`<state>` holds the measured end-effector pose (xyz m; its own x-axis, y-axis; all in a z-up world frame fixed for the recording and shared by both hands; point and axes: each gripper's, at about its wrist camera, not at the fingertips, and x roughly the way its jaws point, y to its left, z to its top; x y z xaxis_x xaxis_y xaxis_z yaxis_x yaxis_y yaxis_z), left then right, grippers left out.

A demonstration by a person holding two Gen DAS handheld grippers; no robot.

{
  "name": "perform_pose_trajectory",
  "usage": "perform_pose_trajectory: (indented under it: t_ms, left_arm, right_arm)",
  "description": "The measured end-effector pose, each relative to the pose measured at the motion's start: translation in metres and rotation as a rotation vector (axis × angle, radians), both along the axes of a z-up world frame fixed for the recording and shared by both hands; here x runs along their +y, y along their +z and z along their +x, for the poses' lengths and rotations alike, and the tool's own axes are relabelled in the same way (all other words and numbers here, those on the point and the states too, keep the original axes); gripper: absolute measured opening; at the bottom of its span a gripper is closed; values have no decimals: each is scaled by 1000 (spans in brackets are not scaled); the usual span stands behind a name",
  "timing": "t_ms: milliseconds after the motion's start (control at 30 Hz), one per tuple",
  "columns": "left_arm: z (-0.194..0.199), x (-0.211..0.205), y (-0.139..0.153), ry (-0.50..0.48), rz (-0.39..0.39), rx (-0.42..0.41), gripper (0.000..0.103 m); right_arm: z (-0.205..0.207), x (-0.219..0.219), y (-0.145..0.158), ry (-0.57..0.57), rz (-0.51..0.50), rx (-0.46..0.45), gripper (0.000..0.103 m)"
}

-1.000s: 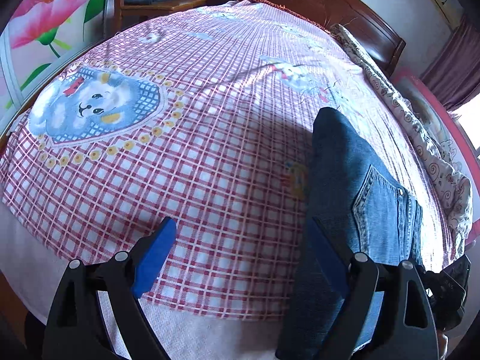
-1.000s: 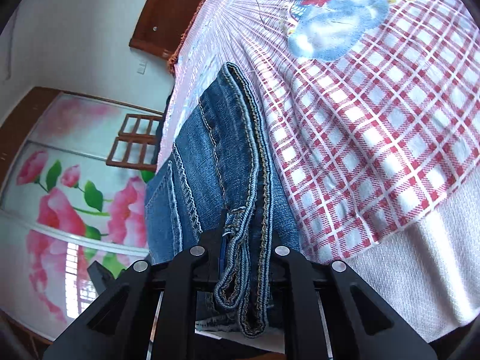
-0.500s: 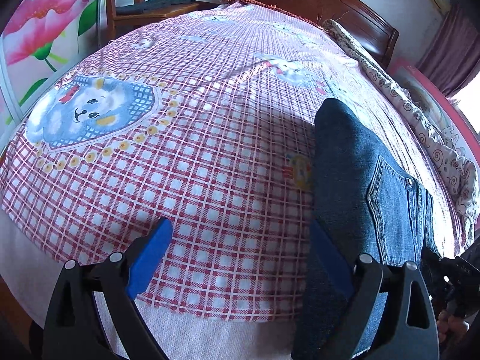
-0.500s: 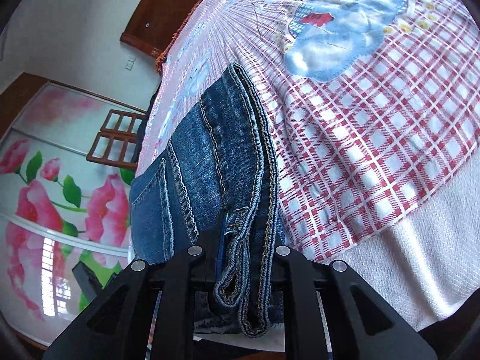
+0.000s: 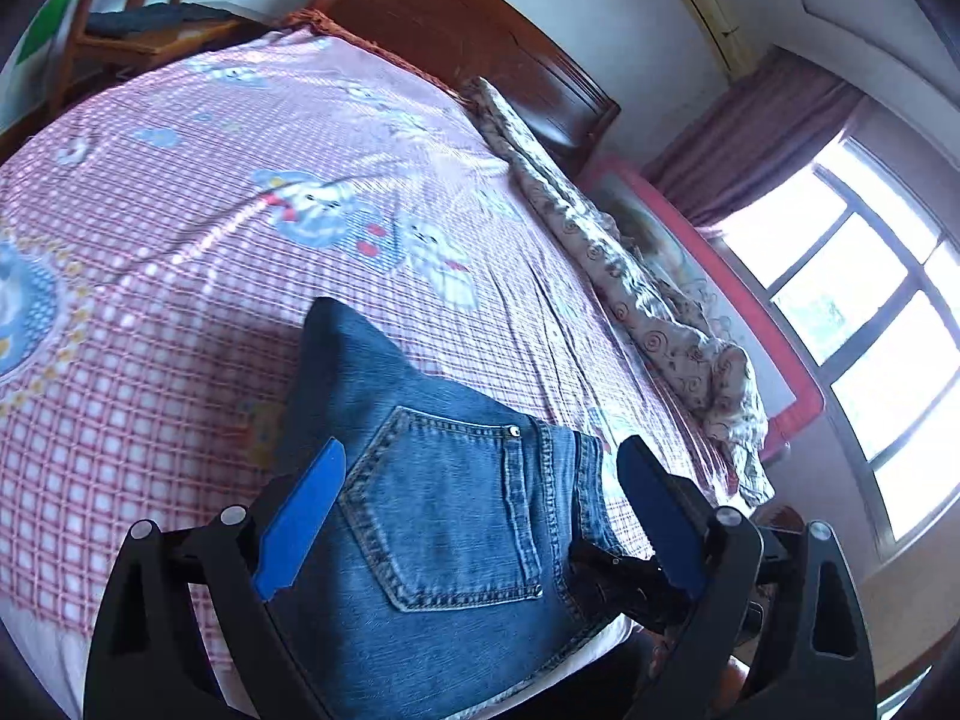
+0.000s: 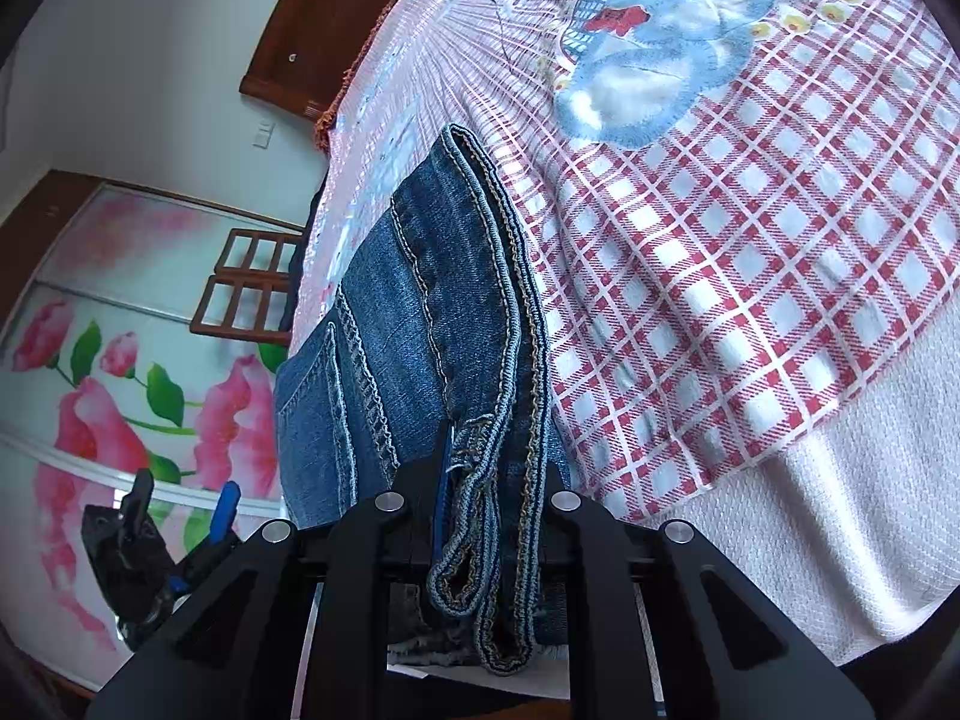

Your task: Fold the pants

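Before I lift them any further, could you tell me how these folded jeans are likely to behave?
The jeans look floppy: only the right gripper clamps the bunched hems, so the layers may sag apart. The thick stacked denim suggests they are fairly heavy. The left gripper is open around the pocket, giving no support.

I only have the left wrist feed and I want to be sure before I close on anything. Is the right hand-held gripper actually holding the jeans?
Observer: Yes. In the right wrist view the right hand-held gripper is shut on the jeans, clamping several stacked, stitched edges.
Operator: Where does the rest of the fabric go from there?
Observer: It lies away from the fingers along the checked bedsheet. A short frayed end sticks back toward the camera.
Operator: Can you see my left one from that side?
Observer: Yes, the left hand-held gripper shows at lower left with its fingers apart, in front of a flowered panel.
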<state>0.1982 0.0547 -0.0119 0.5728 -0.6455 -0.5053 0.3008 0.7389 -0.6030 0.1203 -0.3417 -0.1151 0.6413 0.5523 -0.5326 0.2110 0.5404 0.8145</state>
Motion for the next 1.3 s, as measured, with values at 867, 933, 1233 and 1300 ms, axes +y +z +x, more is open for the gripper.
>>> perform_pose_trajectory:
  t_ms: [867,933,1233,1300]
  left_arm:
    - [38,-19,-31,-13,21,171,92]
    - [8,-22,-32,-49,17,169,92]
    - [-13,-19,-58,-84,71,187,93]
    - [-9,-17,-58,-73,58,204,93]
  right_arm:
    - [-16,-23,4,10,78,-30,13]
    - [-21,-24,10,12,89,-51,13]
    - [-21,-27,-7,52,122,31,13]
    - [-22,-26,-9,56,228,25,17]
